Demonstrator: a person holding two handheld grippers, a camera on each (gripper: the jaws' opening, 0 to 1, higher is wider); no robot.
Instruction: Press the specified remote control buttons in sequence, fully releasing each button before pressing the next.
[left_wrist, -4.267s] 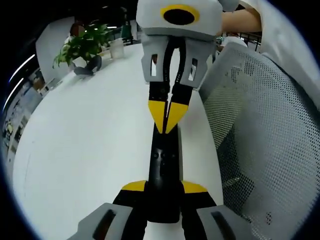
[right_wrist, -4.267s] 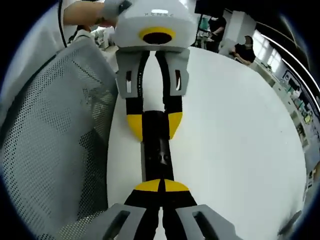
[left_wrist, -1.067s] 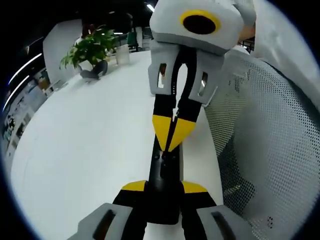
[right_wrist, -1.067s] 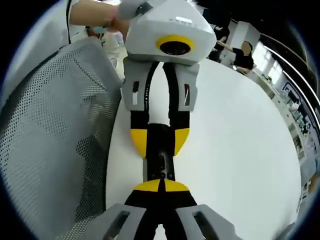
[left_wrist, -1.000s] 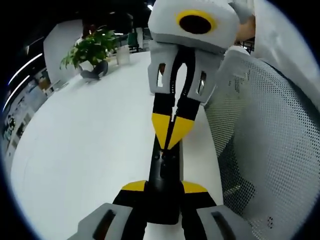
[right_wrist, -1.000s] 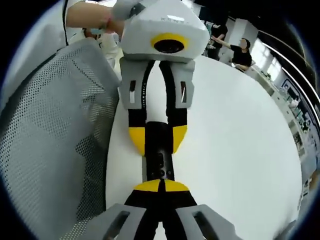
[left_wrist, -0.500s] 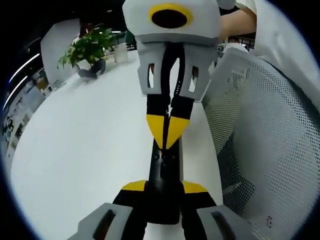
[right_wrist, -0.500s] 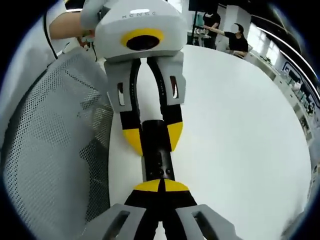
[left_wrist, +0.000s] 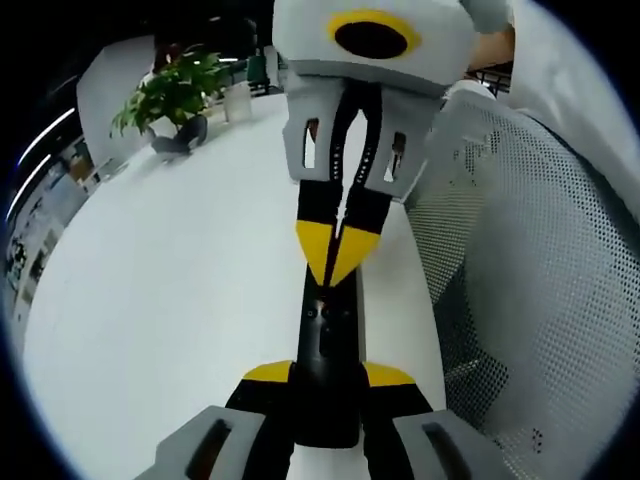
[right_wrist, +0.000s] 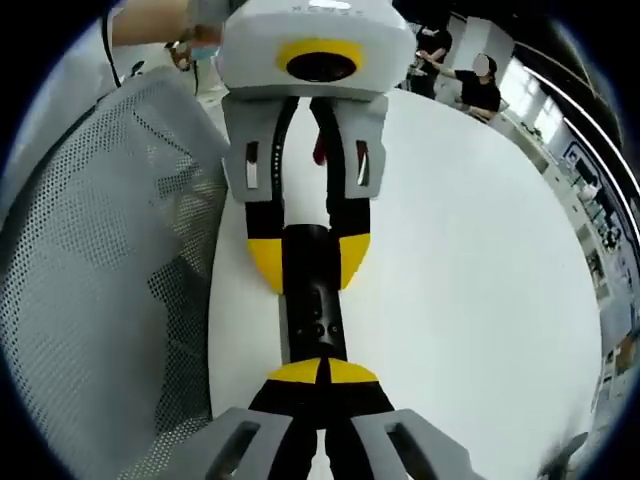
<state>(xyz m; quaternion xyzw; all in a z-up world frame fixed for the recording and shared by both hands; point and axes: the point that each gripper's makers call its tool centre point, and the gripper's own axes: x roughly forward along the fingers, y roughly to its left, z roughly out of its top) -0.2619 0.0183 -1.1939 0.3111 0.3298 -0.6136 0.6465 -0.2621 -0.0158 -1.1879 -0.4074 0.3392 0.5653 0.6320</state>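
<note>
White table (left_wrist: 160, 300); left tool (left_wrist: 327, 378) clamps remote (left_wrist: 328, 345); right tool (right_wrist: 322, 372) pressed together, tips on remote.

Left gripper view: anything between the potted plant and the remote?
No, just bare white table between the potted plant and the remote, which the left gripper holds.

Broad white surface (left_wrist: 180, 280), smooth, with a curved far edge. Potted green plant (left_wrist: 165, 95) and a pale cup (left_wrist: 236, 100) stand on it near that edge. Black remote control (left_wrist: 328, 340) over its near edge.
</note>
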